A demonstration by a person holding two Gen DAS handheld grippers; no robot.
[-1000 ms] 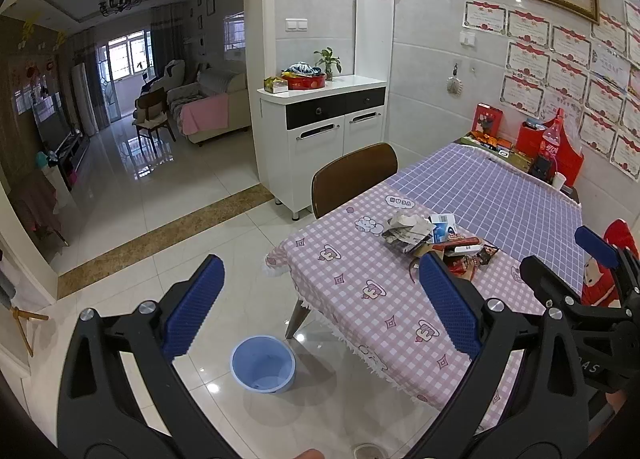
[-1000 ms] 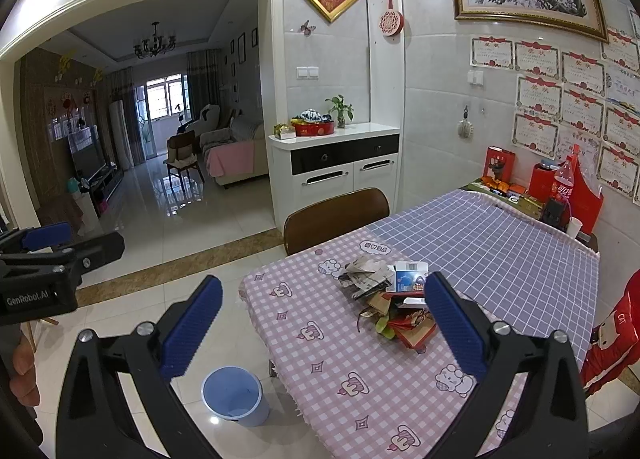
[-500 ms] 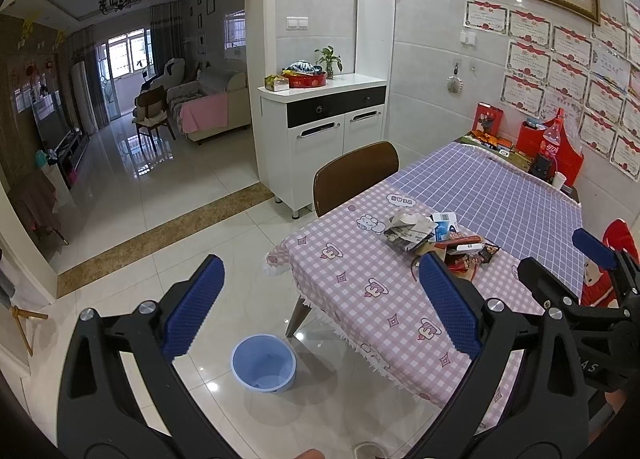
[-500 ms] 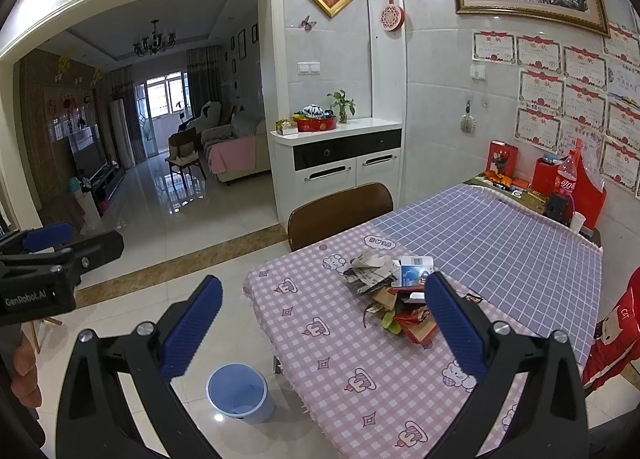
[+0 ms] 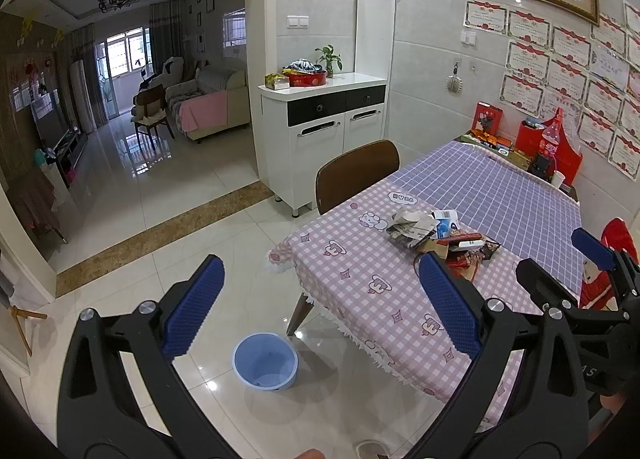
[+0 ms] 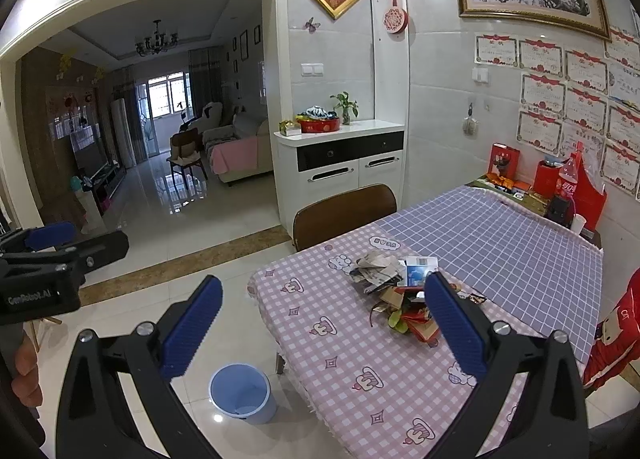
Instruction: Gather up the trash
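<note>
On the pink-checked end of the surface (image 6: 360,359), near its middle, sits the trash pile (image 6: 400,295): crumpled newspaper (image 6: 376,271) at the far left of the heap, a blue-and-white carton (image 6: 418,269) just beside it, and red and brown wrappers (image 6: 416,317) with a green scrap toward you. Your left gripper (image 5: 320,313) is held above the floor, short of the surface's corner, jaws spread wide, nothing between the blue pads (image 5: 194,305). Your right gripper (image 6: 322,329) is likewise wide open and empty, raised over the near edge of the surface; its right pad overlaps the pile in the right wrist view, but contact cannot be confirmed and it appears to be well above it. Blue bin (image 6: 242,393) stands upright on the white tile floor (image 6: 208,235), just beside the surface's near-left corner and table leg; it looks empty apart from a small speck, which is too small to identify. Brown chair (image 6: 344,211) is tucked against the far left side of the surface. Purple grid cloth (image 6: 500,243) covers the far half; red boxes and a cola bottle (image 6: 568,177) stand at the wall end, well apart from the pile. In the left wrist view your right gripper shows at the right edge.
</note>
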